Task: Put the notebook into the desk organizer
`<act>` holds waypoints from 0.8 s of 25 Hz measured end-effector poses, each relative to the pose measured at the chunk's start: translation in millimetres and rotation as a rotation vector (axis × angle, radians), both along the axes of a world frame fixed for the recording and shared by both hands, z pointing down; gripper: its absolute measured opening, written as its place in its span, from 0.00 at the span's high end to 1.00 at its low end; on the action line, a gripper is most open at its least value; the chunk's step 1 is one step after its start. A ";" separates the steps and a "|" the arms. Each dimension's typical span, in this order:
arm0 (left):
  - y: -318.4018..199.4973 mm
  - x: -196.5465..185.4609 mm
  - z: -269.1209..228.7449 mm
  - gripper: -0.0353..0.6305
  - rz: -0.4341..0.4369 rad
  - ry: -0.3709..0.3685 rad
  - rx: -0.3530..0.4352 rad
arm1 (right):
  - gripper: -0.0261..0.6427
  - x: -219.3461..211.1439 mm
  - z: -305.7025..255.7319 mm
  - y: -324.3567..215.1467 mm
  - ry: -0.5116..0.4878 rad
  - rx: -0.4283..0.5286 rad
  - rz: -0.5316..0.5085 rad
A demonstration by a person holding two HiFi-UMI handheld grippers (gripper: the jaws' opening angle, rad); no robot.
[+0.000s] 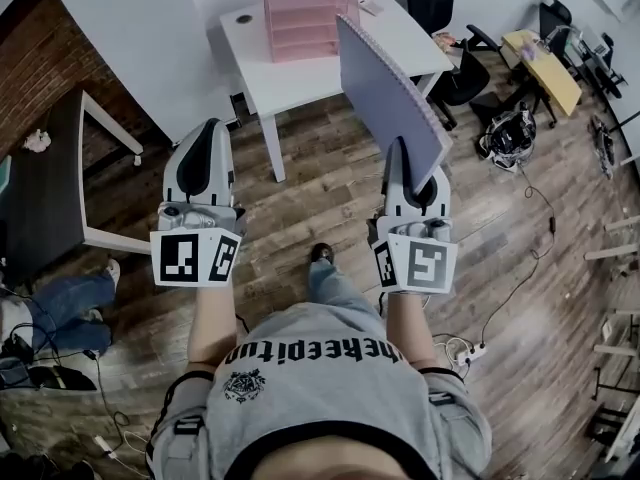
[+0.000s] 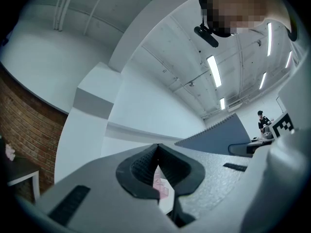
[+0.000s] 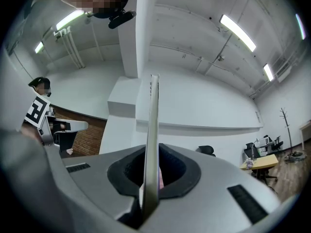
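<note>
A lavender spiral notebook (image 1: 388, 93) stands upright on edge, and my right gripper (image 1: 405, 163) is shut on its lower corner. The right gripper view shows the notebook (image 3: 153, 130) edge-on, clamped between the jaws of the right gripper (image 3: 151, 154). My left gripper (image 1: 205, 130) is shut with nothing in it, level with the right one and apart from the book. In the left gripper view its pads meet at the tips (image 2: 156, 148), and the notebook (image 2: 221, 137) shows off to the right. Ahead, the pink desk organizer (image 1: 305, 13) stands on a white table (image 1: 300, 78).
A dark table (image 1: 55, 178) with white legs stands at the left in front of a brick wall. Black office chairs (image 1: 455, 78) and a yellow desk (image 1: 545, 68) stand at the right. Cables (image 1: 520, 268) lie on the wooden floor. A person's legs (image 1: 60, 308) show at the lower left.
</note>
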State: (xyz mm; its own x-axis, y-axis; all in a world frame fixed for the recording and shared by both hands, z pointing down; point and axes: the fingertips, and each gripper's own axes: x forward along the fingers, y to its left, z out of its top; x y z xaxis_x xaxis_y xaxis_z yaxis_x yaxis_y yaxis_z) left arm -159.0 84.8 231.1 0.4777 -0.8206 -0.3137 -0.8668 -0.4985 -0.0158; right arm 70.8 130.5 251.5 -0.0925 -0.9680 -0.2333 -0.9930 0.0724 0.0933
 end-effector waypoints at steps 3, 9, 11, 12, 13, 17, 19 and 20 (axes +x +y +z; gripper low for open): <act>-26.6 7.0 -4.9 0.94 -0.012 0.004 0.000 | 0.92 6.8 -8.1 -28.8 0.008 0.003 -0.014; -76.1 27.4 -11.5 0.94 -0.033 0.010 0.008 | 0.92 28.0 -12.9 -80.7 0.010 0.019 -0.037; -91.7 35.5 -14.0 0.94 -0.039 0.012 0.013 | 0.92 35.6 -14.8 -97.9 0.012 0.021 -0.044; -99.0 39.4 -15.3 0.94 -0.042 0.013 0.016 | 0.92 39.6 -15.7 -106.1 0.012 0.022 -0.048; -106.1 42.9 -16.3 0.94 -0.046 0.014 0.018 | 0.92 43.3 -16.3 -114.1 0.014 0.023 -0.052; -132.0 53.7 -17.6 0.94 -0.065 0.016 0.025 | 0.92 55.8 -17.6 -144.0 0.018 0.029 -0.068; -142.4 59.1 -16.9 0.94 -0.076 0.019 0.027 | 0.92 61.7 -17.8 -157.2 0.021 0.033 -0.080; -146.7 61.7 -15.9 0.94 -0.080 0.020 0.027 | 0.92 64.2 -17.6 -162.9 0.023 0.035 -0.086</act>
State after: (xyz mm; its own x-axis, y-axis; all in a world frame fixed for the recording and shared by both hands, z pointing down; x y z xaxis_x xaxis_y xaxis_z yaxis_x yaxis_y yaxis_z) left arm -97.2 -61.9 215.2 0.4038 -0.8471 -0.3455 -0.9043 -0.4268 -0.0105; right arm 135.0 -32.5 233.9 -0.1807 -0.9474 -0.2640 -0.9808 0.1535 0.1204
